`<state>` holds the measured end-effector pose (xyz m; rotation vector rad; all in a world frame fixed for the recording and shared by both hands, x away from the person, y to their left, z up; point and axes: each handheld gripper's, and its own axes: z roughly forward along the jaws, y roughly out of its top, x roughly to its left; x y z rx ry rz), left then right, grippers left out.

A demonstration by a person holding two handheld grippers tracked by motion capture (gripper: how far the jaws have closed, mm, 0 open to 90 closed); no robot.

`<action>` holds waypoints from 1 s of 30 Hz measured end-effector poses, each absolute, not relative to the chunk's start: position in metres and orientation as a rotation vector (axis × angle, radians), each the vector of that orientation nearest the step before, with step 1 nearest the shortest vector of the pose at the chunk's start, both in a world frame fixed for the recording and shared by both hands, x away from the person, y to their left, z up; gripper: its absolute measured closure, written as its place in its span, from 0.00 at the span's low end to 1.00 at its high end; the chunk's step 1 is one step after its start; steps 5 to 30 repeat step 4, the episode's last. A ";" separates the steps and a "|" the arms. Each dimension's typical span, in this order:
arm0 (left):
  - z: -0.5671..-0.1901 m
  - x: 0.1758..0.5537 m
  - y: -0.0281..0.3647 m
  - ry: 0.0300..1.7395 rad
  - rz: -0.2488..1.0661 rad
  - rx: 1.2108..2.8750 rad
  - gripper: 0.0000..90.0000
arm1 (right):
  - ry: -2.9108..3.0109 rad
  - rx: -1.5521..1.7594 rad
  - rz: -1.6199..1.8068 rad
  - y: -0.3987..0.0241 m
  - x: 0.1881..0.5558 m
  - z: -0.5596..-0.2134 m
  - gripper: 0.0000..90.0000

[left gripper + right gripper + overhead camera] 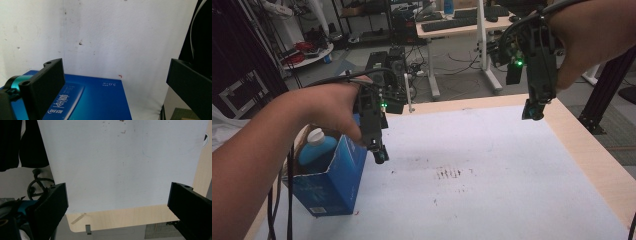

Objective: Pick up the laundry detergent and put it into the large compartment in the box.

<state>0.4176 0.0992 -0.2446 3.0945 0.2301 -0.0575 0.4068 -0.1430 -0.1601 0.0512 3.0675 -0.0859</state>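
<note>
A tall blue carton (334, 182) stands open-topped near the table's left front corner, with a blue bottle with a white cap (316, 144) inside it. My left gripper (380, 156) hangs just right of the carton's top edge, pointing down. In the left gripper view its jaws stand wide apart over the printed blue carton (100, 100), and the left gripper (113, 67) is open and holds nothing. My right gripper (532, 111) is raised over the far right corner of the table. The right gripper (117, 192) is open over the white mat (120, 165).
The white mat (492, 165) covers a wooden table (592, 155) and bears dark smudges (449, 173) at its middle. Beyond the far edge are a computer tower (384, 65), a desk with keyboards (452, 25) and cables on the floor. A black frame post (607, 95) stands at the right.
</note>
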 end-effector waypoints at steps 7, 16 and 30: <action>-0.247 0.416 0.097 0.225 -0.050 3.093 0.02 | 3.063 0.053 -0.069 -0.143 0.405 -0.160 0.02; -0.247 0.416 0.097 0.225 -0.050 3.093 0.02 | 3.063 0.053 -0.069 -0.143 0.405 -0.160 0.02; -0.247 0.416 0.097 0.225 -0.050 3.093 0.02 | 3.063 0.053 -0.069 -0.143 0.405 -0.160 0.02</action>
